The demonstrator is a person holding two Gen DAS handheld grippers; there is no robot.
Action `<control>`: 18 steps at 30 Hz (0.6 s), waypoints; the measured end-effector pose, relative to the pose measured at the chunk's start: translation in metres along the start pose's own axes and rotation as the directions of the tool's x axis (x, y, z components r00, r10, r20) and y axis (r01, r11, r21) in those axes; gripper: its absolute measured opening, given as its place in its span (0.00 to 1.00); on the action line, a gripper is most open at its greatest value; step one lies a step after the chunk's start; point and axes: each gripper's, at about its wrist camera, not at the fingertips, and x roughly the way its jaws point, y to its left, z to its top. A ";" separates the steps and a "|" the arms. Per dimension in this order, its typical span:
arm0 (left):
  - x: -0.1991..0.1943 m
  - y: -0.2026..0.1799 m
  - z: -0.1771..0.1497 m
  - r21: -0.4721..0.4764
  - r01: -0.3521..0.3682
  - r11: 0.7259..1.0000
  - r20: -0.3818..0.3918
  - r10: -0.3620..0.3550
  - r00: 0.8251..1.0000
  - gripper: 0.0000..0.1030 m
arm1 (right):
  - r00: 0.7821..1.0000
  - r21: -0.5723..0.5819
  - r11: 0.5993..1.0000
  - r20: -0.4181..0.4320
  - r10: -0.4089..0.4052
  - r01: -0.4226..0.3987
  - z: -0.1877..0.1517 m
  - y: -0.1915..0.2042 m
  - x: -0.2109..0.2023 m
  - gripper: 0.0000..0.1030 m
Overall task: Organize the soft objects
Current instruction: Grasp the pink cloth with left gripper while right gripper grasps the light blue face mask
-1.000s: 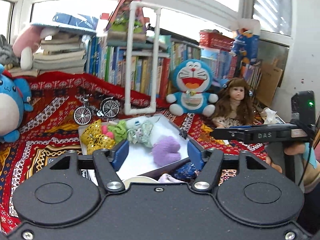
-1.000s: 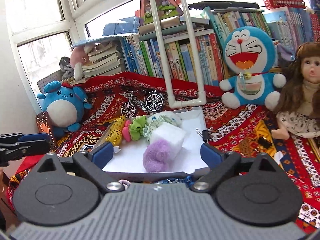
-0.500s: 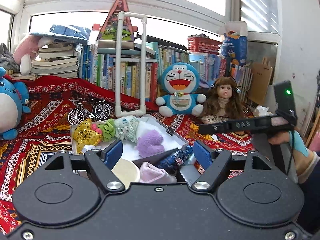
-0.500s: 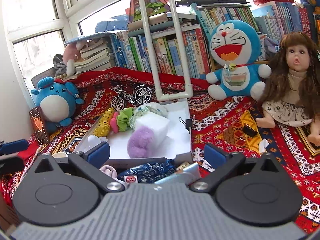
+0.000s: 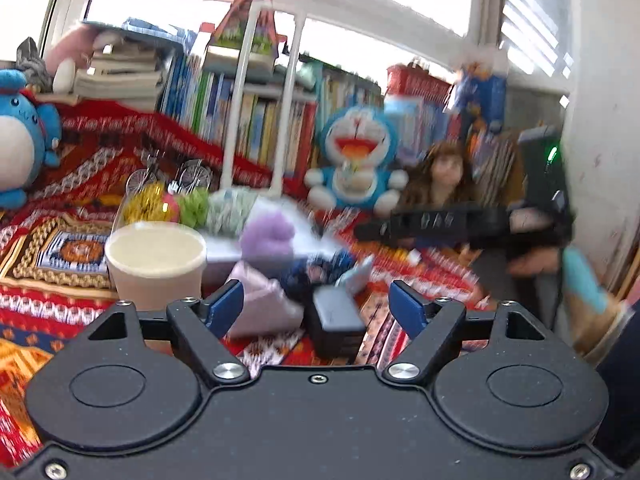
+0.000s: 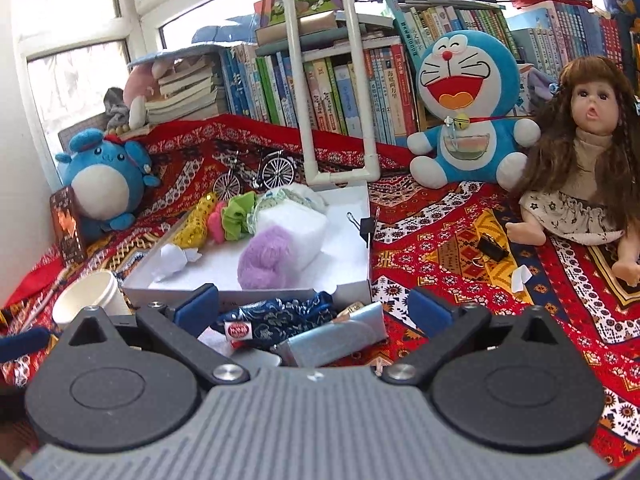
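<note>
A white tray (image 6: 352,280) holds a purple fluffy ball (image 6: 266,258), a white sponge block (image 6: 292,228), green (image 6: 238,216) and yellow sequin scrunchies (image 6: 198,220) and crumpled paper (image 6: 176,256). In front of the tray lie a dark blue brocade pouch (image 6: 280,316) and a grey pack (image 6: 336,340), between the wide fingers of my open right gripper (image 6: 316,308). My left gripper (image 5: 316,308) is open and low over the cloth. A pink folded cloth (image 5: 260,304), a black box (image 5: 336,320) and the pouch (image 5: 316,272) lie ahead of its pads, untouched. The left view is blurred.
A paper cup (image 5: 156,256) stands left of the tray's front. Two black binder clips (image 6: 490,248), a toy bicycle (image 6: 256,176), a white pipe frame (image 6: 340,176), plush toys (image 6: 468,120), a doll (image 6: 588,168) and a row of books surround the tray on the red patterned cloth (image 6: 440,240).
My left gripper has dropped and come nearer the things in front of the tray, its jaws spreading wider; the cup, pink cloth and black box came into view. The right gripper sank a little.
</note>
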 end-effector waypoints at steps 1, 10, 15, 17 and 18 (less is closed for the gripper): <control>0.004 -0.002 -0.004 -0.005 -0.017 1.000 -0.001 0.017 1.000 0.73 | 1.000 -0.009 1.000 0.001 -0.005 0.005 -0.001 0.000 0.000 1.00; 0.034 -0.006 -0.016 -0.048 -0.151 0.987 0.013 0.152 0.988 0.49 | 1.000 -0.016 1.000 -0.026 0.009 -0.009 -0.020 -0.019 0.008 0.99; 0.052 -0.002 -0.018 -0.101 -0.194 0.976 -0.013 0.193 0.981 0.48 | 0.997 0.070 0.996 -0.051 0.064 -0.060 -0.024 -0.033 0.021 0.99; 0.058 -0.002 -0.019 -0.108 -0.207 0.972 -0.019 0.206 0.978 0.48 | 0.995 0.117 0.990 -0.054 0.081 -0.075 -0.023 -0.038 0.026 0.97; 0.061 -0.003 -0.020 -0.104 -0.217 0.971 -0.017 0.217 0.976 0.48 | 0.995 0.128 0.989 -0.054 0.082 -0.075 -0.023 -0.040 0.029 0.94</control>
